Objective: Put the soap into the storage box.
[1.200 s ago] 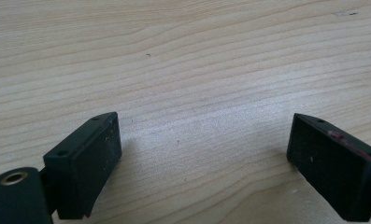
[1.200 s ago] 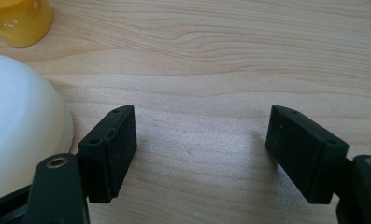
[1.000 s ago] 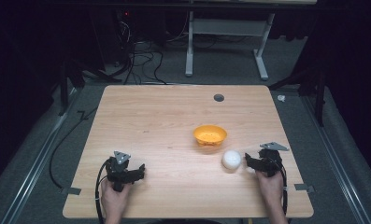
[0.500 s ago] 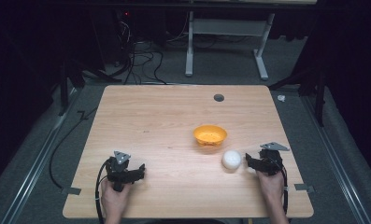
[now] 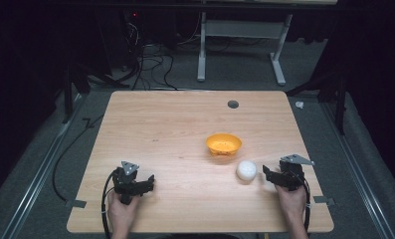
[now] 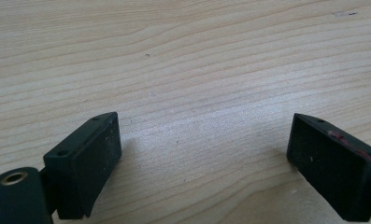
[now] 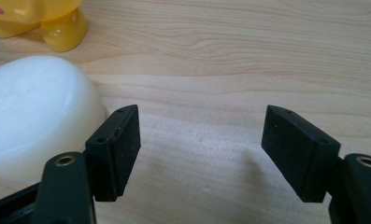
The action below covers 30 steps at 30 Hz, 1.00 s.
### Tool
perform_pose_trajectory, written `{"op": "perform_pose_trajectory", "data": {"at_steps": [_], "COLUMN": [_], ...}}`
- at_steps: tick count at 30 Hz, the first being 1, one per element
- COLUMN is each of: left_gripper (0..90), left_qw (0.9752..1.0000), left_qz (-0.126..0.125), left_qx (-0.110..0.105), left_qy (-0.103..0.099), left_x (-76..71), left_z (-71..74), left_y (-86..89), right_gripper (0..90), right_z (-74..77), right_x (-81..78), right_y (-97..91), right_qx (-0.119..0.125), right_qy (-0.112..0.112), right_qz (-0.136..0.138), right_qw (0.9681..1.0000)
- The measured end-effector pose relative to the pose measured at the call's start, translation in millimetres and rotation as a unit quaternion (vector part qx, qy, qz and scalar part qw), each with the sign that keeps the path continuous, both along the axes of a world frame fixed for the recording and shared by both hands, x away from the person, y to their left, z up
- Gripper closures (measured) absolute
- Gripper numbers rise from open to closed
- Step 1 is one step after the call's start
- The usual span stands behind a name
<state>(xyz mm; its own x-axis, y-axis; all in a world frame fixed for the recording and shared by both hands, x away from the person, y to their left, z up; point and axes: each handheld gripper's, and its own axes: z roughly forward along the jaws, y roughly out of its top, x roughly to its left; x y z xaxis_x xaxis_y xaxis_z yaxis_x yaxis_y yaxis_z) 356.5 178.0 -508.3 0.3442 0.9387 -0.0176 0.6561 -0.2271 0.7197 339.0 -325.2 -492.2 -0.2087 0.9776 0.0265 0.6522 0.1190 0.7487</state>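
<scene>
A small orange bowl (image 5: 224,144) stands right of the table's middle, with a white round object (image 5: 246,170) just in front of it to the right. My right gripper (image 5: 268,175) rests on the table right beside the white object, jaws open and empty. In the right gripper view the white object (image 7: 31,116) lies just outside the left jaw, with the orange bowl (image 7: 43,18) behind it. My left gripper (image 5: 148,182) sits near the front left of the table. It is open over bare wood (image 6: 197,93).
The wooden table (image 5: 160,129) has a dark grommet hole (image 5: 233,104) near its far edge. Cables (image 5: 145,62) and a desk frame (image 5: 240,45) stand on the floor beyond it. Tape tabs (image 5: 75,203) mark the front corners.
</scene>
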Motion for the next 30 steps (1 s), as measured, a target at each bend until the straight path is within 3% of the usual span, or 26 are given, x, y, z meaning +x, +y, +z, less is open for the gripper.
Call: {"op": "perform_pose_trajectory", "data": {"at_steps": [18,30], "left_gripper": [10.4,10.4], "left_qw": [1.0000,1.0000], "left_qz": [0.000,-0.001], "left_qx": [0.000,0.000], "left_qy": [0.000,0.000], "left_x": [0.2,0.1], "left_z": [0.0,0.0], "left_y": [-0.2,-0.4], "right_gripper": [29.1,27.0], "right_z": [10.8,11.5], "right_x": [-37.0,-47.9], "right_y": [3.2,26.5], "right_qx": [0.023,0.027], "right_qy": [-0.024,-0.022], "right_qz": [0.021,0.058], "right_qw": [0.9992,0.9977]}}
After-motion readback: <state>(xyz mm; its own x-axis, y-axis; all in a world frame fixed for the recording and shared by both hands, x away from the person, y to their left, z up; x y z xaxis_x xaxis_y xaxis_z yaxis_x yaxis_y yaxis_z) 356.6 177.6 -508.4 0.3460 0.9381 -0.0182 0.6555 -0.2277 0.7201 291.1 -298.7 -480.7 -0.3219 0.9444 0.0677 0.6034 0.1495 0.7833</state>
